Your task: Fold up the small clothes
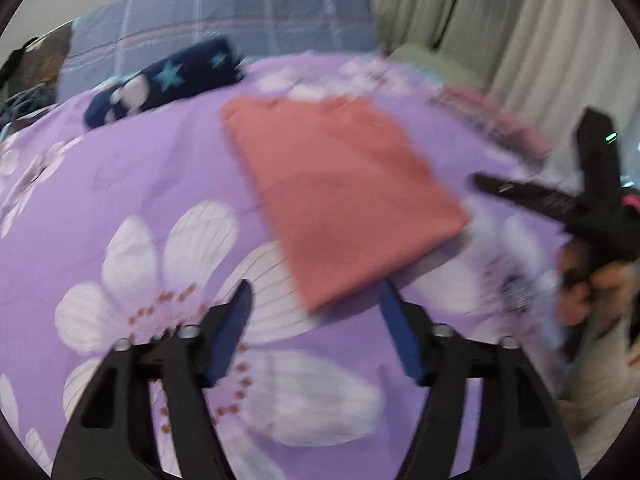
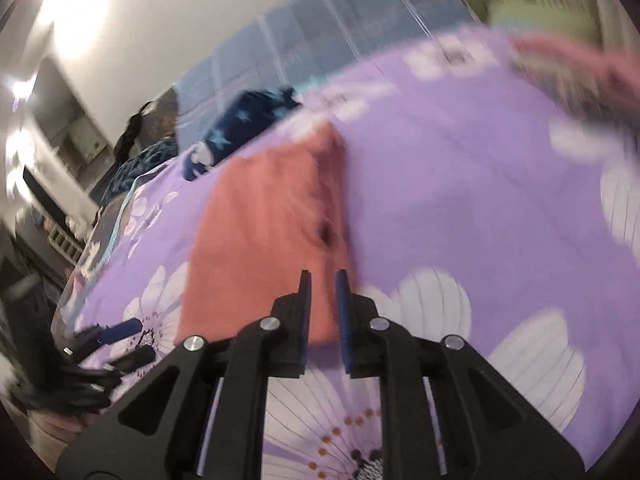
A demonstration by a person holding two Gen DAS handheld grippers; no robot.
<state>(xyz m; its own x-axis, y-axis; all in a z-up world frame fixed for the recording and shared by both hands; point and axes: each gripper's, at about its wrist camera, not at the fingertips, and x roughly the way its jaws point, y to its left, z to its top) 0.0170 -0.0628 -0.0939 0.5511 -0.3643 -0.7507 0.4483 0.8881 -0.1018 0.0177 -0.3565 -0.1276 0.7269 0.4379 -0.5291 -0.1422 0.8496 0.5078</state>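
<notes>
**Folded pink garment rests on the bed, both grippers clear of it**

At far left, a navy star-print cloth (image 1: 164,80) lies bunched near a blue checked pillow (image 1: 224,12), seemingly set aside. Nearer, the left gripper (image 1: 316,300) hangs above the purple floral bedspread (image 1: 120,184), its jaws standing moderately apart with nothing between them; the garment's near corner lies just beyond the tips.

In the middle, the pink garment (image 1: 344,192) lies flat as a tidy rectangle, edges fairly square, which suggests the fold is done or nearly so.

To the right, the right gripper (image 2: 323,280) sits over the garment's near edge, jaws a narrow slit apart; no cloth appears pinched between them, though blur makes this uncertain. At far right, more clothes (image 1: 500,128), blurred, wait by pale curtains (image 1: 540,40).
</notes>
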